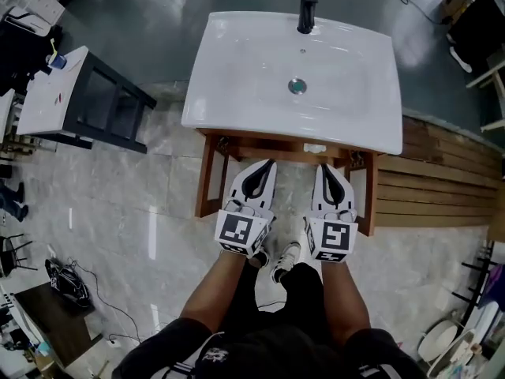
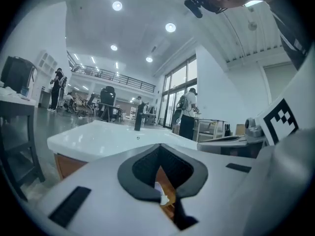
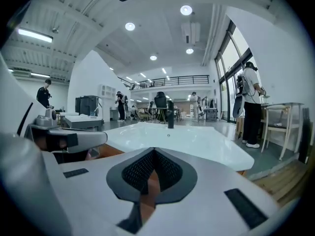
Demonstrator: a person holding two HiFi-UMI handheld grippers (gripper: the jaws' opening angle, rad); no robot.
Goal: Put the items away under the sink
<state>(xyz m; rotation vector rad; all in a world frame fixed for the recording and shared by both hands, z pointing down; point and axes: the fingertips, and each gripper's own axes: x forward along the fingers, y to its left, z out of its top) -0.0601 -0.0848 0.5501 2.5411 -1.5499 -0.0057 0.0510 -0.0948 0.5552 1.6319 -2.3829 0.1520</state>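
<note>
in front of a white sink (image 1: pixel 260 77) on a wooden stand (image 1: pixel 207 176), two closed grippers are held side by side.
the pale tiled floor (image 1: pixel 118 212) spreads below; the sink sits top middle, well apart from a black-framed side table (image 1: pixel 110 109) on its left. the left gripper (image 1: pixel 268 166) and right gripper (image 1: pixel 325 169) hang just before the stand's front rail, near each other but not touching, tips toward the space under the basin. each has its jaws pressed together with nothing between them. a black faucet (image 1: pixel 307 6) stands at the basin's far edge, and the round drain (image 1: pixel 297 86) lies mid-bowl.
</note>
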